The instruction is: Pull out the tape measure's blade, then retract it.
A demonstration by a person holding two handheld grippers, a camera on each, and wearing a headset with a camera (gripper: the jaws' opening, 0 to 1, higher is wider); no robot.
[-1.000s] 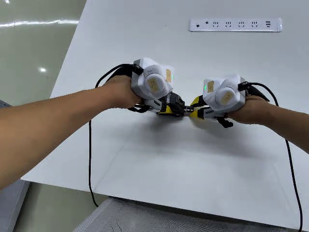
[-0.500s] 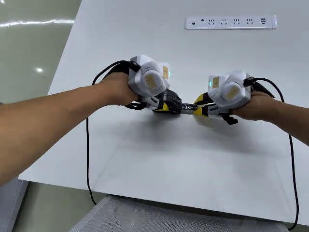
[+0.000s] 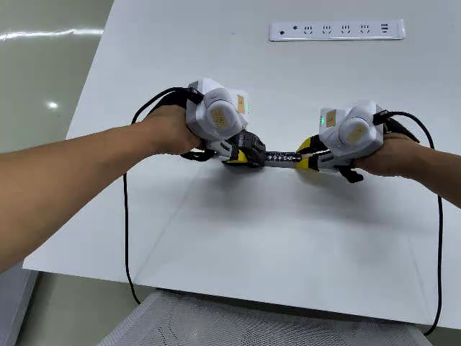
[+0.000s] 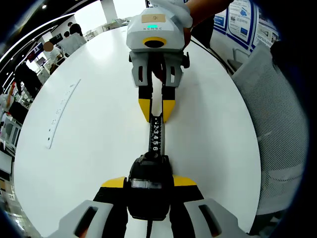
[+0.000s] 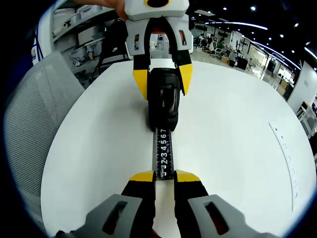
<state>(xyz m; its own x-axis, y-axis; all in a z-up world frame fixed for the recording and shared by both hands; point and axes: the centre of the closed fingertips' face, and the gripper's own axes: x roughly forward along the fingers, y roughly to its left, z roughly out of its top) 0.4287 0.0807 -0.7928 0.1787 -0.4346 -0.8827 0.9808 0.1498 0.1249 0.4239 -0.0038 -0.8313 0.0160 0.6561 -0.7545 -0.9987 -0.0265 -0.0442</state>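
Gripped item: tape measure case, at centre of white table, left gripper clamping it between clenched jaws. Short blade running out toward 3 o'clock in head view. Right gripper pinching blade tip. Power strip lying at 12 o'clock, well apart.

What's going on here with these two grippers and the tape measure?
A person holds a gripper in each hand over a white table. The left gripper is shut on the black tape measure case, and the right gripper is shut on the end of the blade. A short stretch of numbered blade is out, running straight between them. A power strip lies at the table's far side.
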